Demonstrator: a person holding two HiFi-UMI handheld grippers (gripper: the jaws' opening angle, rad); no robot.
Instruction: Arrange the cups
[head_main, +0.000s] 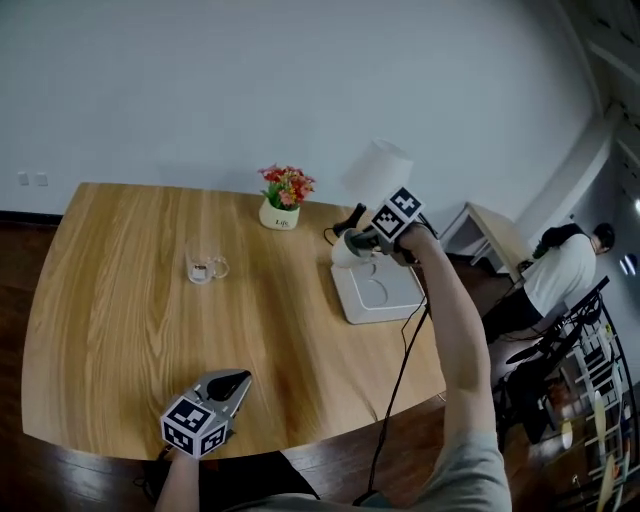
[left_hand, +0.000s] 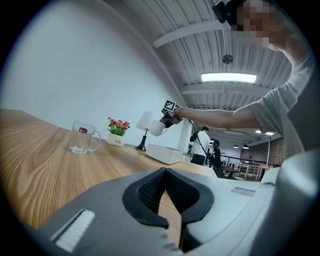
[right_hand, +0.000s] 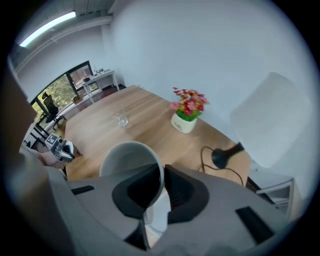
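Observation:
A clear glass mug (head_main: 205, 266) (left_hand: 84, 136) (right_hand: 121, 120) stands upright on the wooden table (head_main: 120, 330), left of centre. My right gripper (head_main: 364, 243) (right_hand: 161, 182) hangs in the air over the near-left corner of a white tray (head_main: 388, 300) (left_hand: 162, 154). It is shut on the rim of a white cup (head_main: 344, 252) (left_hand: 156, 128) (right_hand: 127, 157), one pad inside the wall and one outside, and the cup hangs tilted. My left gripper (head_main: 232, 385) (left_hand: 165, 172) rests low near the table's front edge, shut and holding nothing.
A white pot of red and orange flowers (head_main: 284, 205) (right_hand: 186, 117) stands at the table's back. A white-shaded lamp (head_main: 378, 170) (right_hand: 272, 117) stands behind the tray, its black cable (head_main: 398, 372) trailing off the front edge. A person (head_main: 560, 272) stands beyond the table at right.

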